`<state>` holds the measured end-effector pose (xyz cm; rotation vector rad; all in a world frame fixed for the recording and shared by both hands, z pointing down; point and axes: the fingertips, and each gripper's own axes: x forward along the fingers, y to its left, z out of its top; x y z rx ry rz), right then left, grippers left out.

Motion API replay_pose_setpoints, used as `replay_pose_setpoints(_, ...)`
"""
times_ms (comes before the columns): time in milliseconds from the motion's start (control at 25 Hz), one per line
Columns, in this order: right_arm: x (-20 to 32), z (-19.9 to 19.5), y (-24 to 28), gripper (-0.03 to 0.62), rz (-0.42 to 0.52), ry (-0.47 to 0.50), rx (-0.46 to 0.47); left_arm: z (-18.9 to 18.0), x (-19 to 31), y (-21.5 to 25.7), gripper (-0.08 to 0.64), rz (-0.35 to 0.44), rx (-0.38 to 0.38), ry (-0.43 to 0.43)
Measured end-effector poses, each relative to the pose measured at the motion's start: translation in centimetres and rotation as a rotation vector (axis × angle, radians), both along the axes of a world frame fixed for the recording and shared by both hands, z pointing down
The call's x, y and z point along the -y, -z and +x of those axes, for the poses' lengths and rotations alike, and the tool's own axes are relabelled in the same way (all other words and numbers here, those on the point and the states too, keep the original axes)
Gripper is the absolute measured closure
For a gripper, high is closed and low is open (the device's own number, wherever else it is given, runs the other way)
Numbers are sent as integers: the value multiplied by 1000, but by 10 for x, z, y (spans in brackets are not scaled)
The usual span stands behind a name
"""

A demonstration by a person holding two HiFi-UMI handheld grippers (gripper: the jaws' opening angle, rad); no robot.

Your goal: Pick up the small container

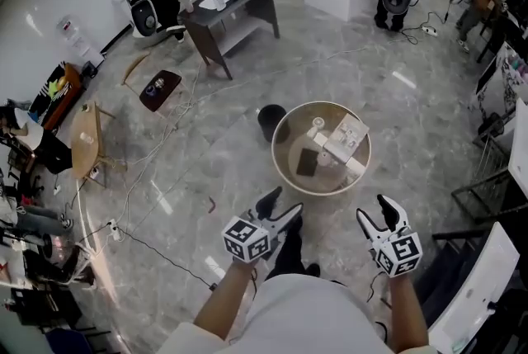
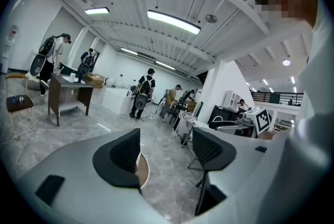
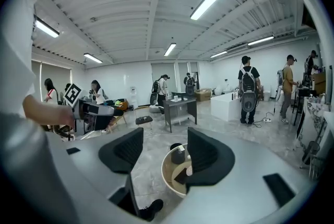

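Your left tongs stand open with nothing between their jaws, and your right tongs are open and empty too. Both hang above the floor on your side of the round desk, clear of its rim. The small container sits on the desk near its far edge, beside a white box and a dark flat item. A black bin stands on the floor just beside the desk.

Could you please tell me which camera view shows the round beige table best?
The head view: the round beige table appears whole from above, its contents visible. The right gripper view shows it partly hidden behind a jaw; the left gripper view only a sliver.
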<state>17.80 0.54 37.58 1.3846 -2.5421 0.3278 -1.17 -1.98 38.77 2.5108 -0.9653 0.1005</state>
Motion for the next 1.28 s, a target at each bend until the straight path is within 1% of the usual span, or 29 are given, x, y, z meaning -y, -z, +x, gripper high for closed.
replay_pose_setpoints(280,70,-12,-14,314,-34,-35,-1,-4,76,-17,241,-27,-13,-56)
replay_pose_setpoints(560,150,-27,-29,316,-72,-73,0,-9,155,-33,238,-52,14,-129)
replay_pose_setpoints(760,196,-32,-46,318,-101,-96,-4,-10,205,-55,238,-81,23,-176)
replay_pose_setpoints(1000,228,-38,-75,317,-139,-120,-22,-9,236,-89,238,-111,22,-228)
replay_pose_setpoints(1280,252,-39,-96,318,-188,-110,-27,-3,255,-118,238,-173,33,-239)
